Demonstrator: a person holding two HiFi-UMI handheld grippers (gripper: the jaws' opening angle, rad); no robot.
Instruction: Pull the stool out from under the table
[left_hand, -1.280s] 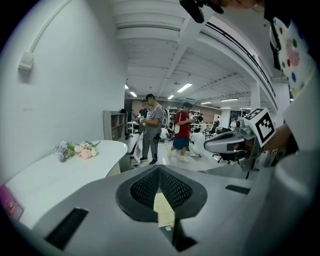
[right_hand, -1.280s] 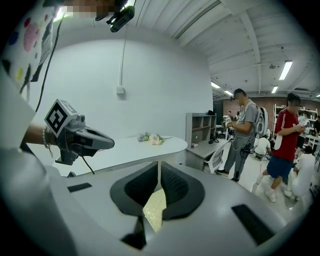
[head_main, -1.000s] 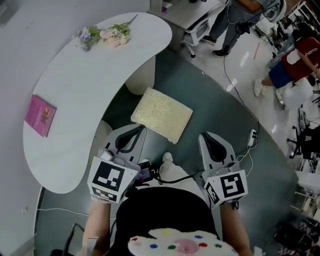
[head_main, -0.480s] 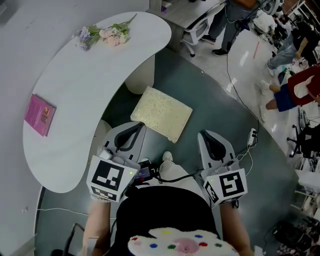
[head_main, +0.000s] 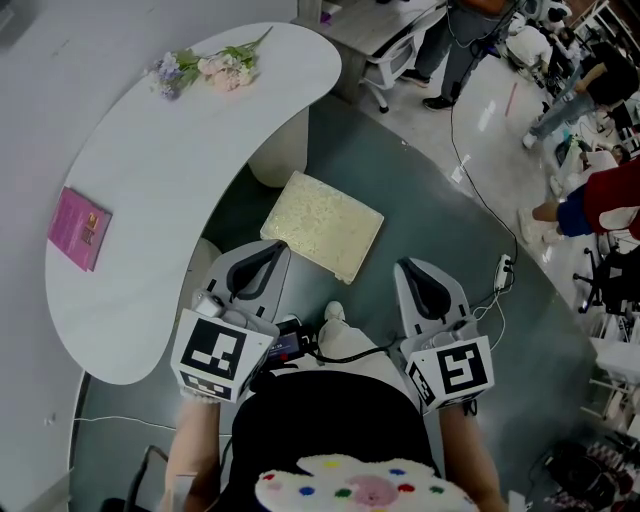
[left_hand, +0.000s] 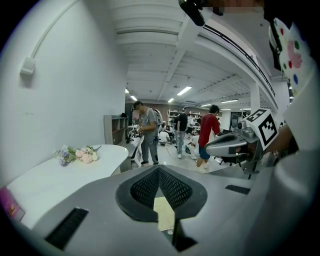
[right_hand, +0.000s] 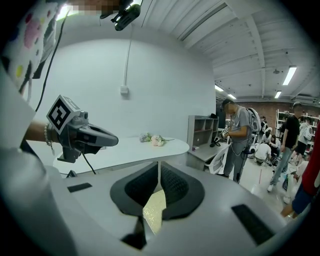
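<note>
The stool (head_main: 322, 225), with a pale yellow square cushion, stands on the grey floor beside the inner curve of the white table (head_main: 170, 170), only its far left corner near the tabletop edge. My left gripper (head_main: 268, 256) hovers just short of the stool's near left corner, shut and holding nothing. My right gripper (head_main: 415, 276) hangs to the right of the stool's near corner, also shut and empty. In the left gripper view the cushion (left_hand: 165, 212) shows through the slit below the closed jaws. The right gripper view shows the cushion (right_hand: 154, 210) the same way.
A bunch of flowers (head_main: 210, 68) lies at the table's far end and a pink book (head_main: 78, 230) at its left edge. A white table leg (head_main: 280, 150) stands behind the stool. A cable with a power strip (head_main: 503, 272) runs along the floor at right. People and an office chair (head_main: 395, 55) are beyond.
Both grippers and the stool stay where they were. Only the people at the back right have walked on.
</note>
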